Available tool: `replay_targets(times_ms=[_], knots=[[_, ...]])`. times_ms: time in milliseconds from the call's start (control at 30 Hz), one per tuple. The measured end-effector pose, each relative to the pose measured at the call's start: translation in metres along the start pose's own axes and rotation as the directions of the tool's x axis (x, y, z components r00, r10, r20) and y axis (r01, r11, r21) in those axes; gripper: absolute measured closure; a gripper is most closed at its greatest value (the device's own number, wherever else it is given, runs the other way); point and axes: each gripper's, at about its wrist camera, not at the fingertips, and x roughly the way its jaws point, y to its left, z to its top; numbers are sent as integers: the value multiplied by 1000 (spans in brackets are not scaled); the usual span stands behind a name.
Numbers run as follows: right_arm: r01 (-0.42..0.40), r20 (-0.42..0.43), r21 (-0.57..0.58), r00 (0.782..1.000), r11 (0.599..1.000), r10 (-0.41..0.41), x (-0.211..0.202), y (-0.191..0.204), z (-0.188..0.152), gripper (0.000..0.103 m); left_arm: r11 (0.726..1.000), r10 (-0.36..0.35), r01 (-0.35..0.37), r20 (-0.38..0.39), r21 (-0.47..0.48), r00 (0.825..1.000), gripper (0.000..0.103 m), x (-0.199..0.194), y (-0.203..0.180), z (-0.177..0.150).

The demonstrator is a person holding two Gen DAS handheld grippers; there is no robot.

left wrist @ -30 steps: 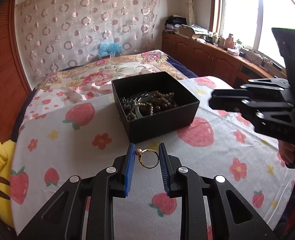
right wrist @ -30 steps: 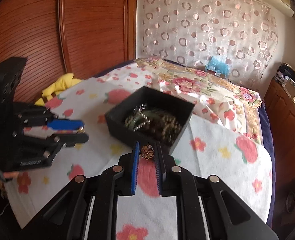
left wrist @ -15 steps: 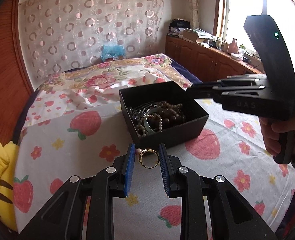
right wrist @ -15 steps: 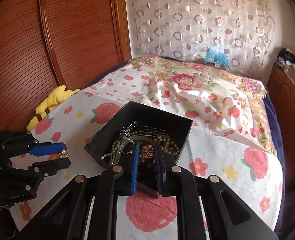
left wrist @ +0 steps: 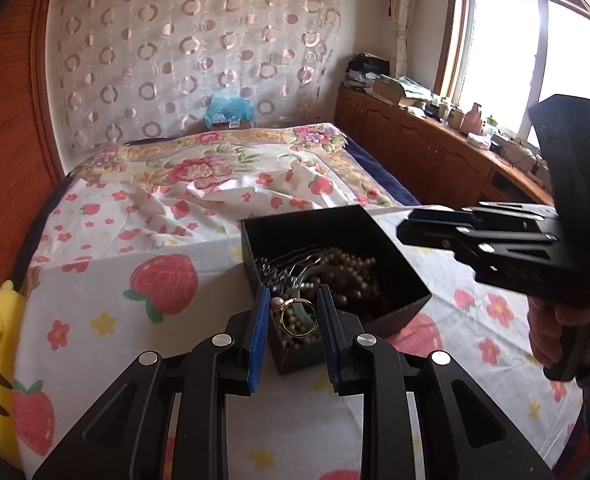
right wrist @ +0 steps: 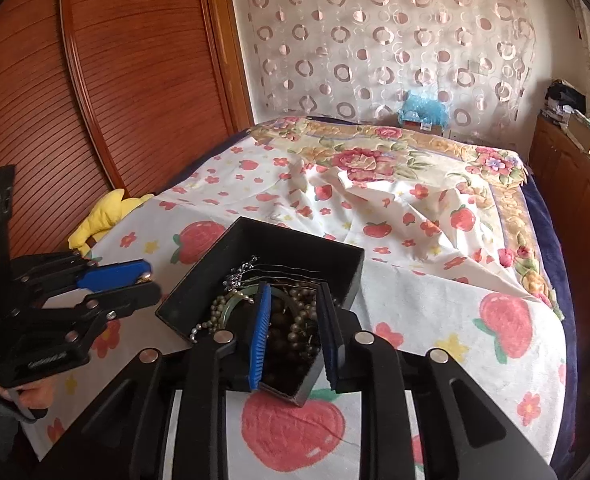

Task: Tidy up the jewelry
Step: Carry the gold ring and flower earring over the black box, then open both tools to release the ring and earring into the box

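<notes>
Ring [left wrist: 297,316] first: your left tongs [left wrist: 293,322] hold the gold ring between the two blue pads, and the pads are only as far apart as the ring is wide. A little pink bead on the ring sits against the left pad. The ring lies flat across the gap, so its round face looks up at you.

The black box [left wrist: 391,248] stands on the strawberry sheet [left wrist: 95,292] of the bed. It already has a pile of beads [left wrist: 347,276] and chains in it. Seen from the left wrist, the ring hangs over the near corner of the box, with the pile right under it (I think it is high enough to drop in cleanly, but the height is hard to judge).

Your right tongs [right wrist: 293,320] are partly open and hold nothing. They sit low over the near end of the box, with beads showing in the gap between the pads.

So the left hand is the one that counts now. The next move looks simple to me: let the pads spread and the ring should fall straight down into the box.
</notes>
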Motion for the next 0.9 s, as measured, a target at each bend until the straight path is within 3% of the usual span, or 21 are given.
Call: replay_targets(times_ms=[400, 700, 767, 833, 867, 900], knots=[[33, 33, 24, 999, 999, -33, -30, -20, -18, 77, 999, 45, -46, -16, -20, 999, 80, 39, -1, 24], [59, 80, 51, 995, 997, -63, -47, -28, -35, 77, 998, 58, -58, 4, -14, 998, 77, 31, -15, 26], [71, 91, 57, 993, 996, -76, -52, -26, -38, 77, 997, 73, -73, 17, -17, 997, 56, 22, -18, 20], [73, 102, 59, 992, 996, -79, -55, -23, -42, 77, 996, 89, -89, 31, -16, 996, 43, 13, -20, 15], [75, 106, 64, 991, 995, -82, -57, -22, -43, 74, 995, 102, -102, 40, -11, 994, 32, 7, -21, 11], [80, 111, 69, 990, 994, -87, -59, -21, -45, 61, 994, 111, -110, 46, -10, 993, 26, 3, -22, 9]])
